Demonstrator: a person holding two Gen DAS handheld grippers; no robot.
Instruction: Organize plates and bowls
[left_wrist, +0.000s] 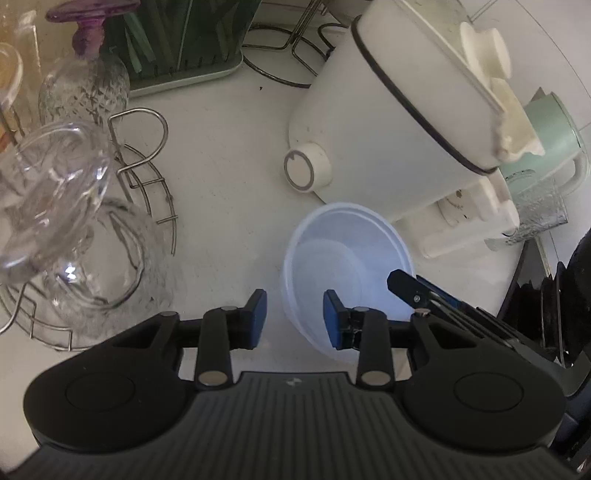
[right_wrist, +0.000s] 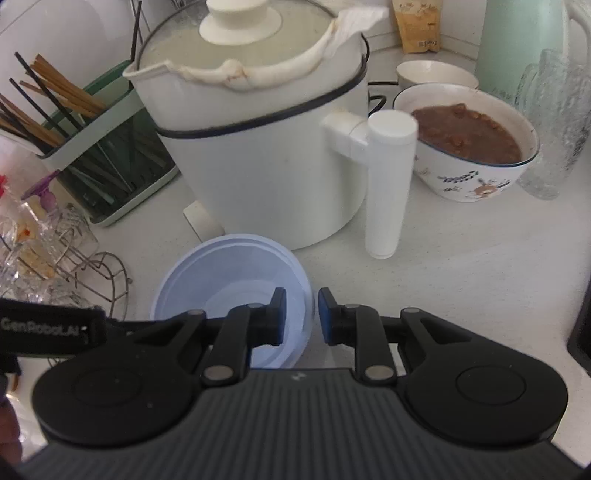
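Bowl (right_wrist: 236, 280) on the counter (right_wrist: 461, 277), both grippers at its rim.

The right gripper (right_wrist: 302, 317) stands narrow with the bowl's near-right rim in the gap; whether its pads press cannot be told. The left gripper (left_wrist: 294, 317) is wider, its jaws straddling the left wall without touching. The bowl sits just before the cooker (right_wrist: 266, 147). Best to seat the rim deep between the pads before lifting, clear of the cooker's handle (right_wrist: 388, 184).

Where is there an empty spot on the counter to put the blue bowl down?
Bare counter lies right of the blue bowl, in front of the soup bowl and the pot's handle. Another patch sits between the wire rack and the white pot. The left side with the glasses is crowded.
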